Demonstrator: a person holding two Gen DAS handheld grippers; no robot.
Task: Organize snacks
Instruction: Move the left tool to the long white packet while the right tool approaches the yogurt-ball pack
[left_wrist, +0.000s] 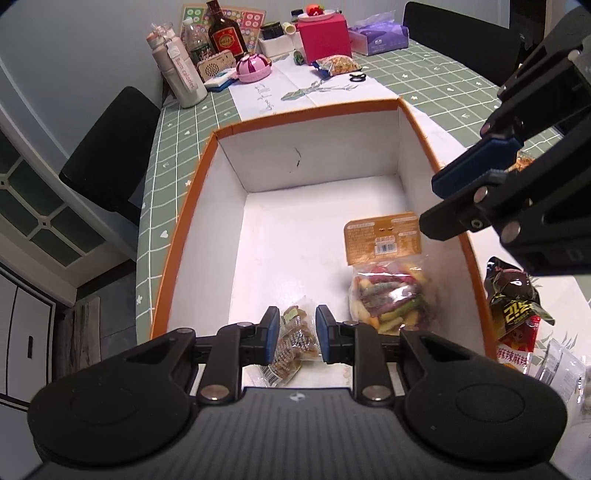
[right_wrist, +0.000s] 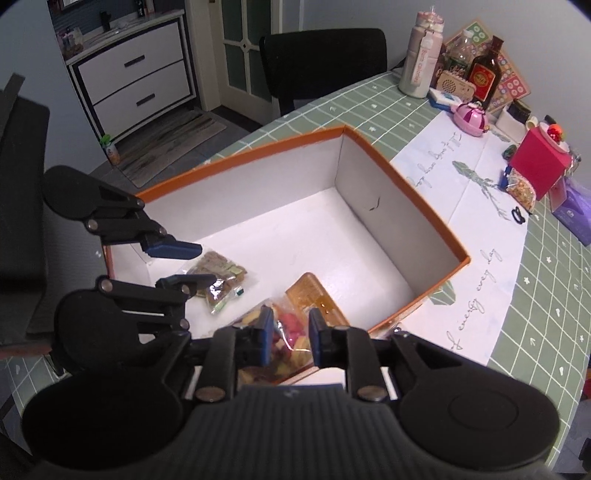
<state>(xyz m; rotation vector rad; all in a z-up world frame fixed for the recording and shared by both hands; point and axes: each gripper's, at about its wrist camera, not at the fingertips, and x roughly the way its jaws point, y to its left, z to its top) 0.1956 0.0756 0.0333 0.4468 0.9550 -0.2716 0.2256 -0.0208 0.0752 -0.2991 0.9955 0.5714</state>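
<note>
Two snack bags lie on the floor of the orange-rimmed box (left_wrist: 399, 105): a clear bag of brown biscuits (left_wrist: 295, 341) and an orange-topped bag of coloured sticks (left_wrist: 388, 275). Both the left gripper (left_wrist: 295, 334) and right gripper (right_wrist: 287, 334) hover over them, fingers parted and empty. Two more packets, a dark one (left_wrist: 515, 295) and a red one (left_wrist: 517, 349), rest on the tabletop (left_wrist: 443, 74) outside.

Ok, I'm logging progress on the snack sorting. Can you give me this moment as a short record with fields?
container: orange-rimmed box on the green checked table
in box: veggie chip bag; brown snack packet
outside box: dark snack packets
left gripper: open, over the brown snack packet
right gripper: open, over the veggie chip bag
</note>
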